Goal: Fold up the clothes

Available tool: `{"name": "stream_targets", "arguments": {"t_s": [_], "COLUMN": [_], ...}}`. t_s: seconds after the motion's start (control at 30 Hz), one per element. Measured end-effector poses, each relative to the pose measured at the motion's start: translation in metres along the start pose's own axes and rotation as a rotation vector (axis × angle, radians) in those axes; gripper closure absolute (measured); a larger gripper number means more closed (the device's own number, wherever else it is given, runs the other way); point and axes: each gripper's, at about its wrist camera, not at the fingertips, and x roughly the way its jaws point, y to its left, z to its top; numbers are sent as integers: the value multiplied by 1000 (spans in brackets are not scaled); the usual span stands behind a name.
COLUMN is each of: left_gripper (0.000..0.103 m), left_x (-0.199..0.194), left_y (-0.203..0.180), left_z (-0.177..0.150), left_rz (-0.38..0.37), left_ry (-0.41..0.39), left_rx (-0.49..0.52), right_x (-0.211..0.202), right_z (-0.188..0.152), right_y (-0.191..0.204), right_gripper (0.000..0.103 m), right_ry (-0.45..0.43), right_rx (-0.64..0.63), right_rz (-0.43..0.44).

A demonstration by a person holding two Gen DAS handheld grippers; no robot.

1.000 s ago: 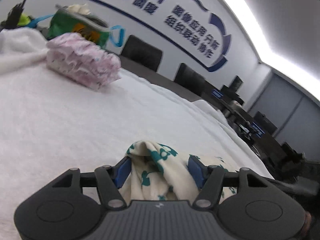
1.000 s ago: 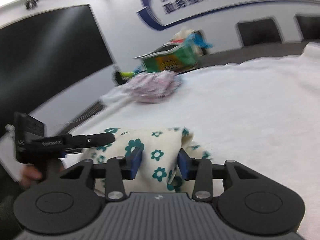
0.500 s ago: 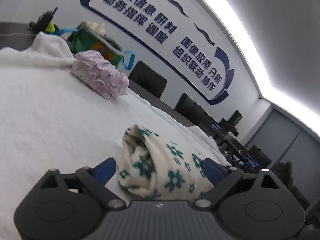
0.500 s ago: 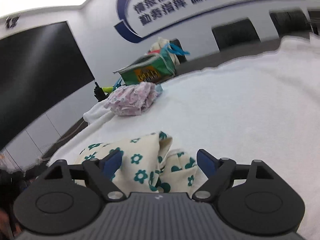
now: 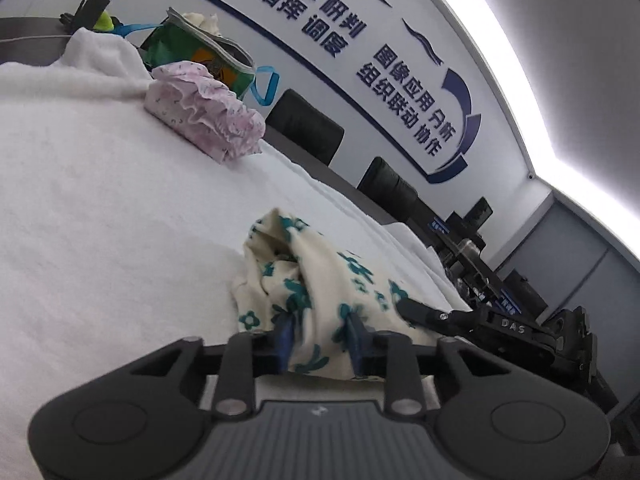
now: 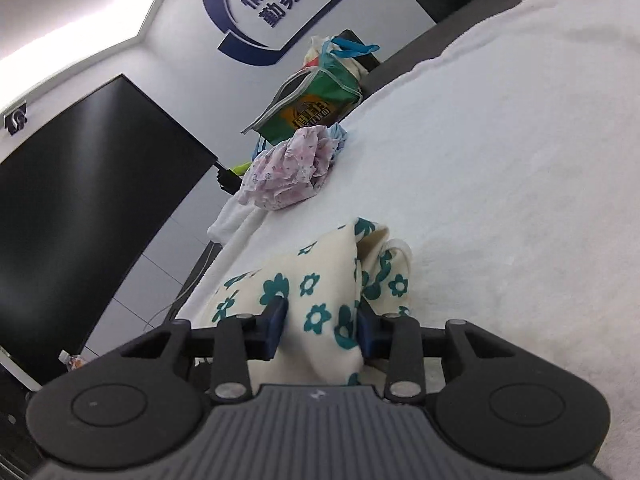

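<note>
Tongs on both sides sit low over the bench, both cams rolled so the horizon tilts. Left tongs (image 5: 318, 338) point fwd along the white cover (image 5: 100, 220), blue pads (image 5: 285, 338) pressed into a fold of the garment (image 5: 316, 280), pinching it. Right tongs (image 6: 322, 326) likewise: blue pads (image 6: 276, 322) squeezed onto a bunch of the same garment (image 6: 316, 280), cloth bulging between them.

Garment lies right in front of each pair, on the cover, partly rolled/bunched. From the left cam its long axis runs away from the tongs and to the right, tapering to a folded tip at the far end; the right tongs (image 5: 492, 326) show as a black bar at its right edge, touching the cloth. From the right cam the bundle runs fwd, folded edge at the far end, a loose curl just right of it.

Materials: garment is soft cream knit w/ teal flower print, creased. Cover is fluffy white terry, lumpy. Tongs are matte black plastic, ribbed housing, blue rubbery pads.

Well beyond the tongs: pink ruffled bundle (image 5: 204, 116) w/ tiny print, folded in layers. Behind it a green bag (image 5: 192, 50), shiny, blue handles (image 5: 264, 84), stuffed w/ cloth. Black chairs (image 5: 306, 126) along the far wall. From the right cam the pink bundle (image 6: 288, 168) and bag (image 6: 312, 104) sit fwd-left, a dark screen (image 6: 88, 184) far left.
</note>
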Motion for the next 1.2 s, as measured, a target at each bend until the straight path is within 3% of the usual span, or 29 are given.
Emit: {"name": "stream_targets", "arguments": {"t_s": [0.03,0.07,0.1,0.13,0.2,0.33,0.53,0.7,0.77,0.83,0.9,1.07,1.2], "left_gripper": [51,28,10,8,8,8,8,9,16,31,46,59,56], "left_x": [-6,-13,-19,-24,-19,9,43,52,55,60,62,56,53], "left_y": [2,4,6,9,13,16,20,22,25,27,28,17,12], "left_z": [4,8,13,18,30,43,37,36,38,40,40,37,35], "left_rz": [14,24,27,29,27,24,24,28,1,-36,-65,-68,-57], "left_ry": [-22,-54,-90,-121,-95,22,142,165,184,209,217,187,172], "left_rx": [2,0,-4,-10,-24,-58,-116,-105,-131,-163,-181,-129,-103], "right_x": [-4,-7,-11,-15,-22,-18,-1,10,11,13,14,13,13], "right_z": [1,1,2,3,4,2,-8,-14,-14,-14,-15,-14,-15], "right_y": [2,5,7,9,14,13,8,6,5,5,6,5,7], "right_gripper": [55,51,43,31,16,8,7,9,14,28,33,47,47], "right_ry": [-12,-23,-35,-46,-69,-44,11,39,39,43,46,45,41], "right_rx": [-18,-37,-55,-74,-111,-101,-63,-36,-28,-19,-18,-14,-31], "right_rz": [-8,-17,-25,-34,-51,-50,-69,-80,-75,-62,-54,-35,-40]}}
